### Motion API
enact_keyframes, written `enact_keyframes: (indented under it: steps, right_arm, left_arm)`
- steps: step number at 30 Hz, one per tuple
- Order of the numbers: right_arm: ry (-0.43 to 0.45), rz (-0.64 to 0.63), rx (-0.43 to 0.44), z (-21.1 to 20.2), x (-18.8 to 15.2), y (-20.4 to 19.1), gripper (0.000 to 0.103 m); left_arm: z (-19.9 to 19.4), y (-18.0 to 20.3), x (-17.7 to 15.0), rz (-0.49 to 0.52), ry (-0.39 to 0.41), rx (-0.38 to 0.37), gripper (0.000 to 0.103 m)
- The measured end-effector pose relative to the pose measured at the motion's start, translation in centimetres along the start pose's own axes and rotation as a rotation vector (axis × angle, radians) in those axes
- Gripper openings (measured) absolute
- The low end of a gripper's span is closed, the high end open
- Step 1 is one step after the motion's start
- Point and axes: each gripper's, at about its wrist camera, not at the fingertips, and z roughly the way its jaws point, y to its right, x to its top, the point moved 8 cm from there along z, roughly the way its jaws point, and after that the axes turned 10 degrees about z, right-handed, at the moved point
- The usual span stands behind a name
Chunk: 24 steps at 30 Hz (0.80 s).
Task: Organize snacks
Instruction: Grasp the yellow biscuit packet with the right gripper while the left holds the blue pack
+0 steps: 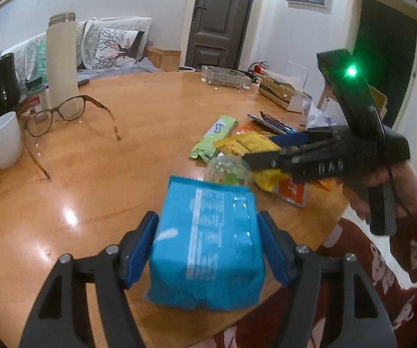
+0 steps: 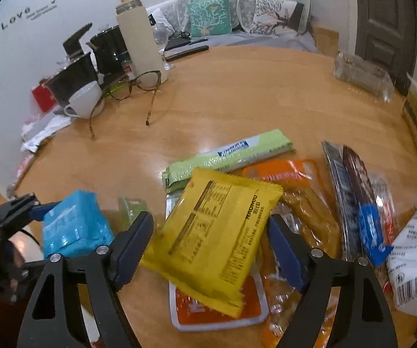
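Right, your left gripper (image 1: pixel 208 243) has its jaws clamped on the blue pack (image 1: pixel 205 246), held above the table (image 1: pixel 121 174) near its edge. Your right gripper (image 2: pixel 208 249) has its jaws apart around the yellow pack (image 2: pixel 214 232), printed "NAOMIO"; contact unclear. Under it lies an orange pack (image 2: pixel 220 313). Beyond lies a green bar (image 2: pixel 228 156), "Alpenliebe". Glasses (image 1: pixel 72 116), mug (image 1: pixel 1 142) and flask (image 1: pixel 62 61) stand well apart at far left. Wall reads "Love" (image 2: pixel 15 17).
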Motion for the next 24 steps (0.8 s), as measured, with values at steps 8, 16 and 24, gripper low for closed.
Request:
enact_keyframes:
  steps: [8, 16, 24]
  right_arm:
    - [0.032, -0.146, -0.137, -0.3, -1.1, -0.2, 0.078]
    - [0.061, -0.211, -0.131, -1.5, -1.0, -0.1, 0.078]
    - [0.026, -0.217, -0.097, 0.2, -0.5, 0.9, 0.078]
  left_arm:
    - [0.2, -0.6, 0.0, -0.024, -0.003, 0.047, 0.064]
    - [0.9, -0.6, -0.6, -0.021, -0.039, 0.070, 0.067]
    - [1.0, -0.6, -0.7, -0.026, -0.035, 0.073, 0.064]
